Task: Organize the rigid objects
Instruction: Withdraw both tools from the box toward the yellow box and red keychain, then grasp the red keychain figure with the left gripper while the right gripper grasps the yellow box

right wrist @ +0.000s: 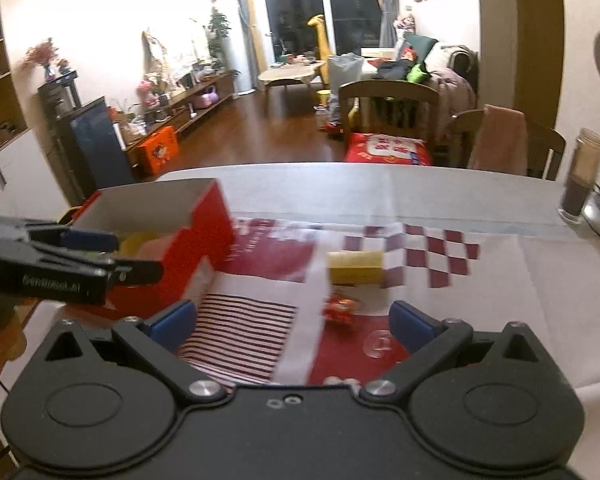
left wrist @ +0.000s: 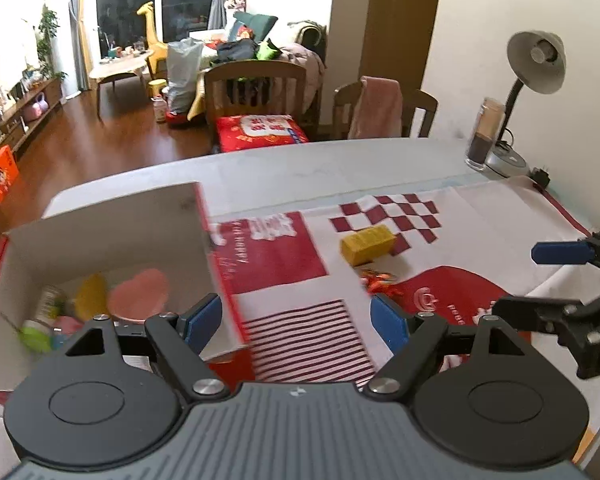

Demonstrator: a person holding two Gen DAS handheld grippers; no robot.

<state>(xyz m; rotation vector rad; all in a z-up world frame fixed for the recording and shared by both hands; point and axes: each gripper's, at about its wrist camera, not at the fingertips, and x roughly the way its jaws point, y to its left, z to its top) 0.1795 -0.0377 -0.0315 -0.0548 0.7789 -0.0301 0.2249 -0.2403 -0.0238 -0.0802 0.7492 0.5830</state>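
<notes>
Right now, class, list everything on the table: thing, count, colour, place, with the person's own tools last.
box: one, red outside, white inside, left end, holding several small toys
block: one, yellow, on the chequered patch
toy: one, small, red-orange, just nearer than the block
cloth: one, red and white, under both
jar: one, clear, dark contents, far right
lamp: one, grey, behind the jar
left gripper: open, empty
right gripper: open, empty

Yellow block (right wrist: 354,267) beyond empty right tool (right wrist: 296,322)
</notes>
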